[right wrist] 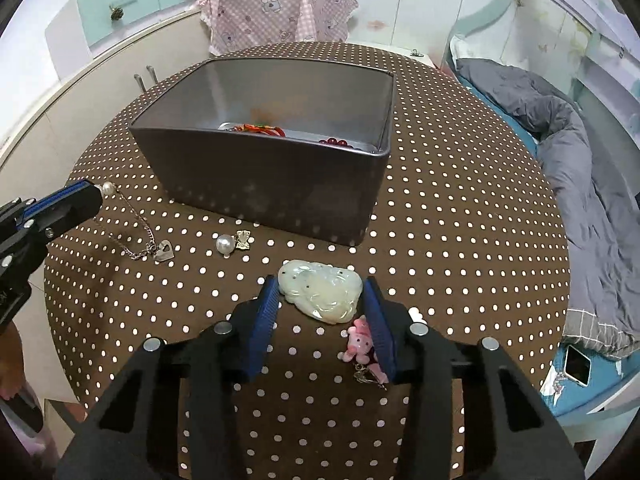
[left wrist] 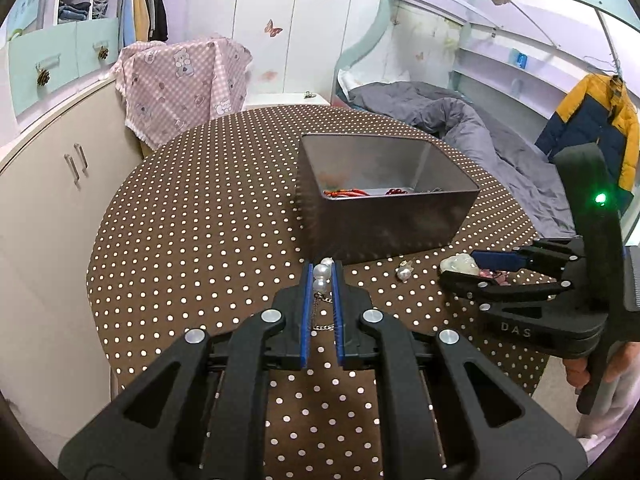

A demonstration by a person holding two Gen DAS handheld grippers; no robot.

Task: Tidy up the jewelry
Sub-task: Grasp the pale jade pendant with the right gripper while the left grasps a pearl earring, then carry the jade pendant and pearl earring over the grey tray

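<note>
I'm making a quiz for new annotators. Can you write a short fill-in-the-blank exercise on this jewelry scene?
1. The left gripper is shut on a string of ____.
2. The pale green pendant lies between the fingers of the ____ gripper.
3. The red cord lies inside the dark ____.
4. The chain on the tablecloth ends in a ____-shaped charm.

Missing words: pearls; right; box; heart
</note>
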